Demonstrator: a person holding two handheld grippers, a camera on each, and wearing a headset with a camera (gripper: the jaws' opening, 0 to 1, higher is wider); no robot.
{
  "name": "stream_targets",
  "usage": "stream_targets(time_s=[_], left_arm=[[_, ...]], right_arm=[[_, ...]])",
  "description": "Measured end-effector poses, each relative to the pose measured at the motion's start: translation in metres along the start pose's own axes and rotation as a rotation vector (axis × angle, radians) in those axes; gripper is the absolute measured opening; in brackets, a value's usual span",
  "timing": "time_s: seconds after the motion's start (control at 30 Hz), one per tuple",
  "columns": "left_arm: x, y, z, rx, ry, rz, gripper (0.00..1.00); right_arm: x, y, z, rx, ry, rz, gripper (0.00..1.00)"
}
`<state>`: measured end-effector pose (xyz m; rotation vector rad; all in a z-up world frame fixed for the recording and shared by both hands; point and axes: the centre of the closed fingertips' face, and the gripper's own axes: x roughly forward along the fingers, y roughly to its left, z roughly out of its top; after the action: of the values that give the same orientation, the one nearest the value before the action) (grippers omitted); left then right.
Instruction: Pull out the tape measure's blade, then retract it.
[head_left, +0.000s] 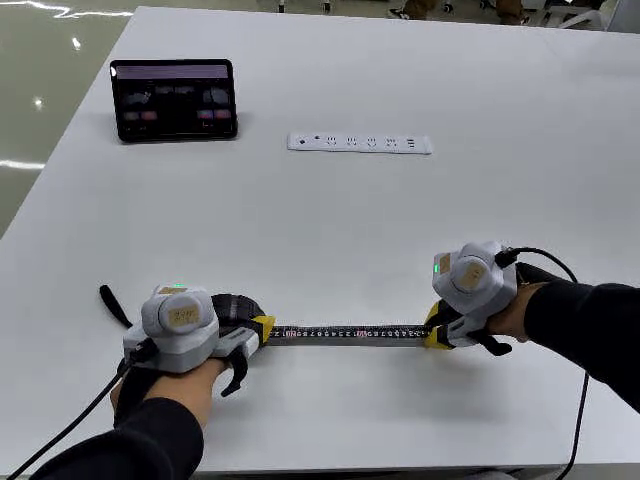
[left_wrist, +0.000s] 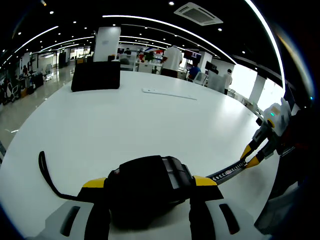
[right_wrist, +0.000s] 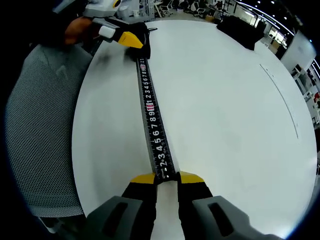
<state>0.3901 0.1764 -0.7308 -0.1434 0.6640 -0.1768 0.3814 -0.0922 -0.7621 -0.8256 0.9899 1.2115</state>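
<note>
My left tool (head_left: 250, 335) clamps the tape measure case (left_wrist: 150, 190) on the table (head_left: 330, 230), my right tool (right_wrist: 166, 178) pinches the end of the blade (right_wrist: 150, 107), which lies straight between them, so retraction runs leftward.

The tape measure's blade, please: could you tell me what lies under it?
Under the blade lies bare white table. The right gripper's jaws cover its tip, and the case in the left gripper hides the rest.
</note>
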Motion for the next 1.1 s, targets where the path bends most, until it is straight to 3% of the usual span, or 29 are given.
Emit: stream_targets(time_s=[0.2,0.53,1.1], left_arm=[[0.0,0.0,0.0,-0.003,-0.001,0.0,0.6],[-0.001,0.001,0.001,-0.003,-0.002,0.0,0.6],[-0.002,0.0,0.001,-0.006,-0.001,-0.003,0.6]], right_arm=[[0.001,0.001,0.003,-0.012,0.005,0.001,0.11],[0.003,0.001,0.01,-0.055,-0.036,0.009,0.11],[0.01,0.003,0.024,-0.058,-0.048,0.011,0.11]])
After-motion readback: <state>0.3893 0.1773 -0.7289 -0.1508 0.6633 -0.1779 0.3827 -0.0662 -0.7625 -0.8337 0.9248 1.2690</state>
